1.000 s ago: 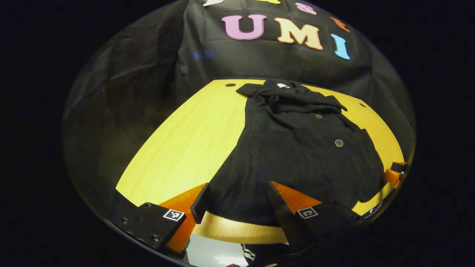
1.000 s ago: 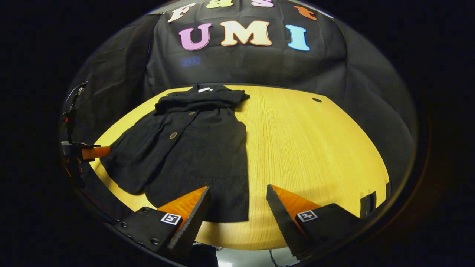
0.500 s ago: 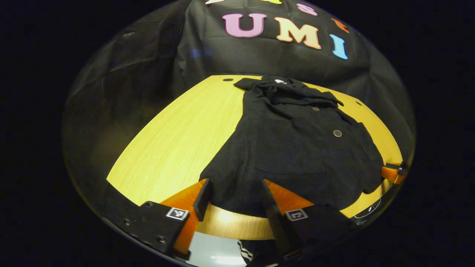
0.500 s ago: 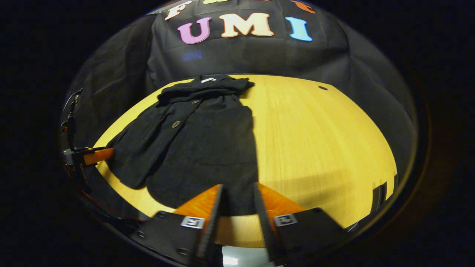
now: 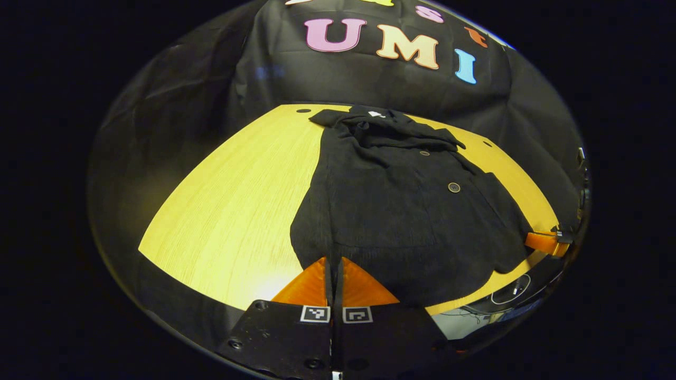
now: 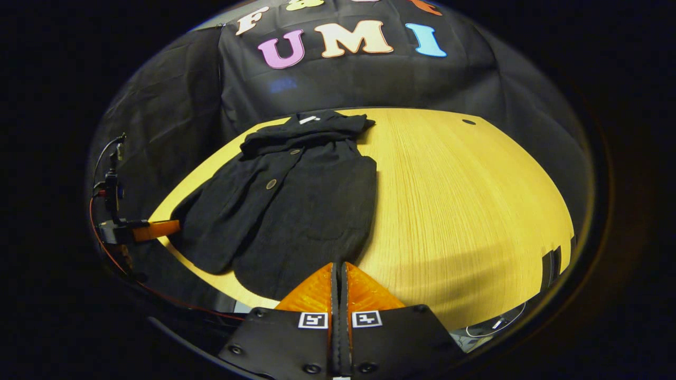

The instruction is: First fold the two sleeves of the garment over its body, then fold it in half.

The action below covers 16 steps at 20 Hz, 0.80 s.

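Observation:
A black buttoned garment [image 5: 401, 211] lies flat on the yellow wooden table [image 5: 237, 200], collar at the far side, hem toward me, with cloth bunched across its upper part. My left gripper [image 5: 334, 261] is shut on the hem's near left corner. In the right gripper view the same garment [image 6: 296, 206] spreads to the left, and my right gripper [image 6: 338, 265] is shut on the hem's right corner. The left gripper [image 6: 150, 230] also appears at the garment's far lower corner there, and the right gripper [image 5: 544, 241] shows at the garment's right edge in the left gripper view.
The table [image 6: 449, 200] has small round holes [image 6: 468, 122] near its far edge and wide bare wood to the right of the garment. Loose cables [image 5: 507, 295] hang below the table's near edge. The black booth wall rises behind the table.
Both grippers were open a second ago with the hem between their fingers. Their jaws have closed on the hem corners, first the right, then the left.

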### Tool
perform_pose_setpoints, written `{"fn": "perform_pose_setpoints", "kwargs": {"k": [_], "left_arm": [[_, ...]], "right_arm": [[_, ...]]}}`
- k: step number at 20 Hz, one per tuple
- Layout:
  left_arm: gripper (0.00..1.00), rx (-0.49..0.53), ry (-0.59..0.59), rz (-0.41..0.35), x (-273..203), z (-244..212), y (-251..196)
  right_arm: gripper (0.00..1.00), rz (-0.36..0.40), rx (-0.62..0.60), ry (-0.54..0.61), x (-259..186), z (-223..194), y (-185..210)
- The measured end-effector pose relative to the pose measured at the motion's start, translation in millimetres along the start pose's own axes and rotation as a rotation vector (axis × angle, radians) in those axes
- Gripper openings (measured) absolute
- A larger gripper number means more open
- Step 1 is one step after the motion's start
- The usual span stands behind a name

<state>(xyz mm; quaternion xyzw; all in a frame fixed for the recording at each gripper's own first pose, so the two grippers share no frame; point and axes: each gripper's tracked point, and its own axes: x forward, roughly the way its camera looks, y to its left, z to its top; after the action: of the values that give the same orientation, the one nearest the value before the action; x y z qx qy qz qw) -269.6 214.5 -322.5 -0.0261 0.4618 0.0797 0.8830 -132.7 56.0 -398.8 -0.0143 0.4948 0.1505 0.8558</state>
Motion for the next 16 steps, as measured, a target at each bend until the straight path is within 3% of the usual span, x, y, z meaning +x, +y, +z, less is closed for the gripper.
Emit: {"fn": "perform_pose_setpoints", "kwargs": {"k": [6,11,15,16], "left_arm": [[0.0,-0.017,-0.035,0.008,-48,10,1],[0.0,-0.028,-0.211,-0.028,-70,94,-11],[0.0,-0.02,-0.284,-0.083,-58,154,-20],[0.0,-0.028,-0.296,-0.09,-53,168,-19]], "right_arm": [[0.02,0.04,0.014,-0.084,-27,41,1],[0.02,0.085,0.003,-0.215,-47,104,32],[0.05,0.1,-0.004,-0.307,-51,166,47],[0.02,0.099,-0.002,-0.329,-48,182,49]]}}
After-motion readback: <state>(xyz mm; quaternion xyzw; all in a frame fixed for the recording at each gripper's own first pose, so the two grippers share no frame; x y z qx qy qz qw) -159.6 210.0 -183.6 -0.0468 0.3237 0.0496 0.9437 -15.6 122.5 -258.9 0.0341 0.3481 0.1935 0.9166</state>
